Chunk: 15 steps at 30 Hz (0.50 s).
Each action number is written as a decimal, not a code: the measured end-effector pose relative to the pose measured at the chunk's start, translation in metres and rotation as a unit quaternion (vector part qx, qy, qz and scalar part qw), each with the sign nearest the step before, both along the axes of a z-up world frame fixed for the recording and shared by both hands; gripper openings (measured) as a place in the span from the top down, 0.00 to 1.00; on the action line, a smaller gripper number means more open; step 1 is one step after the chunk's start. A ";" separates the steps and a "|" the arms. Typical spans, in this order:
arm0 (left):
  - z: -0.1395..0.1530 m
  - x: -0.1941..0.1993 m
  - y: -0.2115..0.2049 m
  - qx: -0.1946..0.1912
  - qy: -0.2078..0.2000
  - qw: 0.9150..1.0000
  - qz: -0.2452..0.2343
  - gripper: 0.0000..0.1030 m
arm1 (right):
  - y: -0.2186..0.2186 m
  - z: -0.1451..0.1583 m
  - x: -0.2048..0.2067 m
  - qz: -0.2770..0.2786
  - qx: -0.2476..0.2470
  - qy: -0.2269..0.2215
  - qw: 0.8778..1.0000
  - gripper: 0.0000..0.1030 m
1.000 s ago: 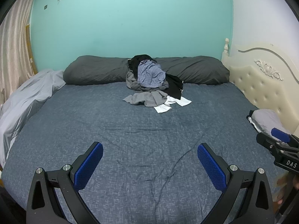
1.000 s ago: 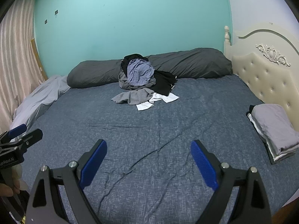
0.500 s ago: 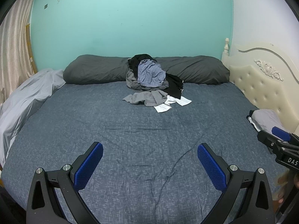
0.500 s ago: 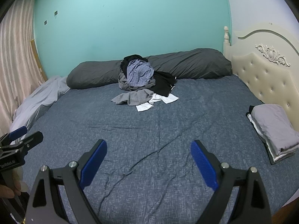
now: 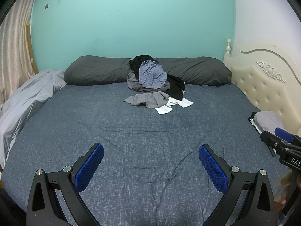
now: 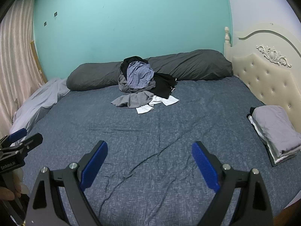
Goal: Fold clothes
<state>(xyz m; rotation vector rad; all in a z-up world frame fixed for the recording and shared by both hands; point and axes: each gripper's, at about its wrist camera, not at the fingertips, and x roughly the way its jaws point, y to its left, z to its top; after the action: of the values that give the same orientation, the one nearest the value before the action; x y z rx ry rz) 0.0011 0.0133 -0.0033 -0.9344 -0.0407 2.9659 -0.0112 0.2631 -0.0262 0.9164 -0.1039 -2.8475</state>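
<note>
A: From the left wrist view, the left gripper (image 5: 151,163) is spread wide and grasps nothing, low over the bed (image 5: 131,141). The clothes pile (image 5: 154,86) sits well apart, against the dark bolster (image 5: 197,69).

B: The risk?

A: It's tangled. Pinching the checked shirt (image 5: 152,74) on top could drag the grey garment (image 5: 146,98) with it.

B: And the right wrist view?

A: The right gripper (image 6: 149,159) is equally splayed and empty. The folded stack (image 6: 276,131) lies near the headboard (image 6: 267,71), close to the bed's edge; a careless sweep of cloth could topple it.
</note>
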 end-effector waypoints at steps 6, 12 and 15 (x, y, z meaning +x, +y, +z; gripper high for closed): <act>0.001 -0.004 -0.003 0.005 0.001 1.000 -0.001 0.00 | 0.000 0.002 -0.002 -0.001 0.001 0.000 1.000 0.11; -0.001 -0.012 -0.003 0.003 -0.002 1.000 -0.003 0.00 | 0.001 -0.001 -0.010 -0.003 0.001 -0.003 1.000 0.11; -0.006 -0.020 -0.005 0.002 -0.006 1.000 -0.001 0.00 | 0.002 -0.006 -0.018 -0.004 0.000 -0.007 1.000 0.11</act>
<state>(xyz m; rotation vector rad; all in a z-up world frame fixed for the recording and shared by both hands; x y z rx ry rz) -0.0188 0.0079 -0.0095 -0.9521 -0.0469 2.9566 -0.0289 0.2649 -0.0320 0.9394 -0.1101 -2.8490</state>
